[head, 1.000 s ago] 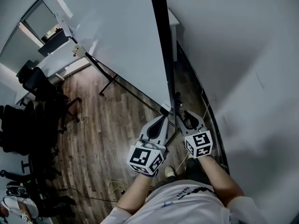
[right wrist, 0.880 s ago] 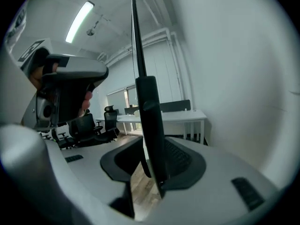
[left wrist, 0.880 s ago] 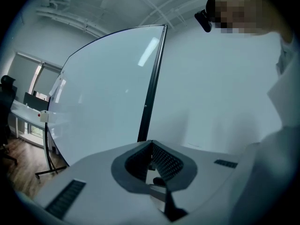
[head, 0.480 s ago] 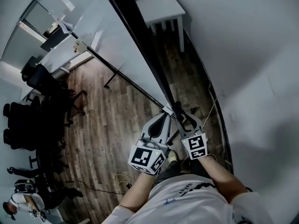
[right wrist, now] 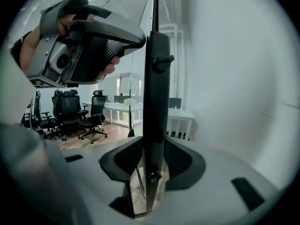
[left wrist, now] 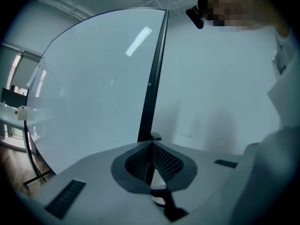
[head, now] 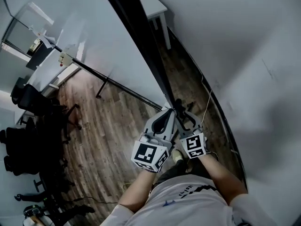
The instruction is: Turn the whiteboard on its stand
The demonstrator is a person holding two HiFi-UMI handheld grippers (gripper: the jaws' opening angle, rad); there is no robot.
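Fingers of the left gripper [left wrist: 151, 146] are pinched together on the thin black edge of the whiteboard [left wrist: 93, 88]. Those of the right gripper [right wrist: 152, 149] sit on either side of the same dark frame [right wrist: 154, 88], touching it while they ease open a little. From the head view both grippers meet low on that edge, close in front of the person. The panel stands nearly edge-on between a white wall [head: 244, 55] and the wooden floor [head: 108, 135]. The black bar of the stand [head: 122, 92] runs off to the left.

The board looks big, flat and stiff, so it should turn as one piece instead of flexing. Its size probably makes it swing with some momentum once it moves. The glossy face would likely be slippery and gives nothing to hold. The frame at the outer edge seems the right place to grip, far from the pivot for good leverage. That frame is narrow and smooth, so a loosening hold could slide along it. The wall sits near, which leaves little room on that side.
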